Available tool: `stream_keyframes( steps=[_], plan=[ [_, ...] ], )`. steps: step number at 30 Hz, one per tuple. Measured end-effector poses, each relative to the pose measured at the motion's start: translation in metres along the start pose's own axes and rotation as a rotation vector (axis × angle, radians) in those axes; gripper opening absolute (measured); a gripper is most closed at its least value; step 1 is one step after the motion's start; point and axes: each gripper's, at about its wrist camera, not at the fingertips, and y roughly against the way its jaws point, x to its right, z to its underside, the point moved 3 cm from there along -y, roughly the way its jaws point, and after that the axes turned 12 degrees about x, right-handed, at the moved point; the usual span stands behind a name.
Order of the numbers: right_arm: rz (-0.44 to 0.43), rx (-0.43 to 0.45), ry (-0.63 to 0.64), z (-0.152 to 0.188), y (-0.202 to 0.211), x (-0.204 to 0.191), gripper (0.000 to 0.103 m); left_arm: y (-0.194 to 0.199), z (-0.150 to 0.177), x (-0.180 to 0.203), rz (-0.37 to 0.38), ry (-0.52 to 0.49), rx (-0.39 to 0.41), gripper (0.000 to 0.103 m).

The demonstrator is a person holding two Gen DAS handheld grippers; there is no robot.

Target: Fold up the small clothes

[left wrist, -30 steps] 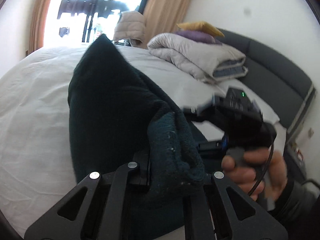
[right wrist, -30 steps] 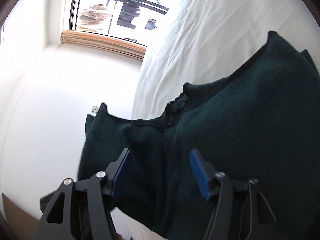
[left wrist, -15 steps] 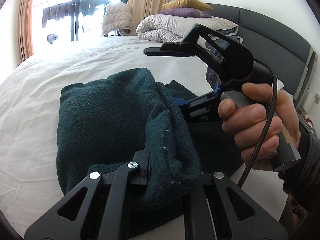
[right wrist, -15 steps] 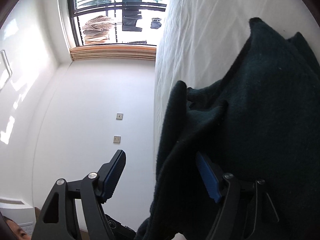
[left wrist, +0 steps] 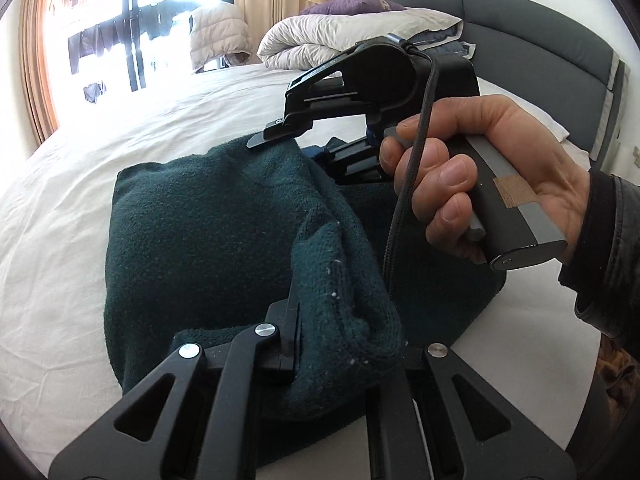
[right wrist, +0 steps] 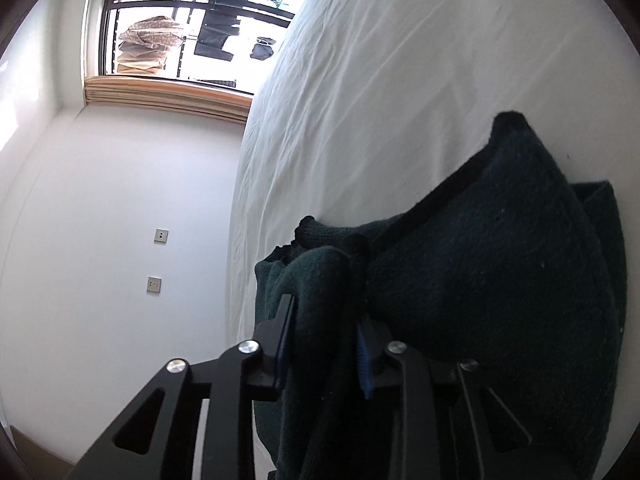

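Note:
A dark green fleece garment (left wrist: 200,240) lies bunched on the white bed sheet (left wrist: 60,208). My left gripper (left wrist: 344,320) is shut on a thick fold of the garment at its near edge. In the right wrist view my right gripper (right wrist: 324,336) is closing its jaws on another bunched edge of the garment (right wrist: 500,260), and the blue pads (right wrist: 364,364) press on the cloth. A person's hand (left wrist: 480,184) holds the right gripper's handle just beyond the left one, over the far right side of the garment.
A folded pale duvet (left wrist: 352,36) with purple and yellow pillows sits at the head of the bed by the grey headboard (left wrist: 540,40). A window (left wrist: 120,40) with curtains is beyond the bed. The bed's edge drops to a white wall (right wrist: 120,240).
The garment was lowered from a lifted drape onto the bed. The right gripper's jaws, wide apart before, have closed onto a fold of cloth. The left gripper sank while keeping its grip.

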Motion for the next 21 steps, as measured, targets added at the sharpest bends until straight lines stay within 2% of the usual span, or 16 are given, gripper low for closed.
stream_keyframes(
  steps=[1, 4, 9, 21],
  plan=[
    [-0.006, 0.008, 0.023, -0.001, 0.002, -0.004, 0.017, -0.002, -0.001, 0.0, 0.0, -0.003, -0.001, 0.007],
    [-0.022, 0.035, 0.055, -0.008, 0.005, -0.014, 0.014, -0.003, 0.0, 0.004, 0.003, -0.017, 0.006, 0.007],
    [0.069, 0.06, 0.182, -0.014, 0.013, -0.023, 0.013, 0.0, -0.001, 0.017, 0.022, -0.044, 0.012, 0.007],
    [0.189, 0.052, 0.239, -0.043, 0.039, 0.006, 0.013, -0.034, -0.009, 0.065, 0.08, -0.129, -0.023, 0.007]
  ],
)
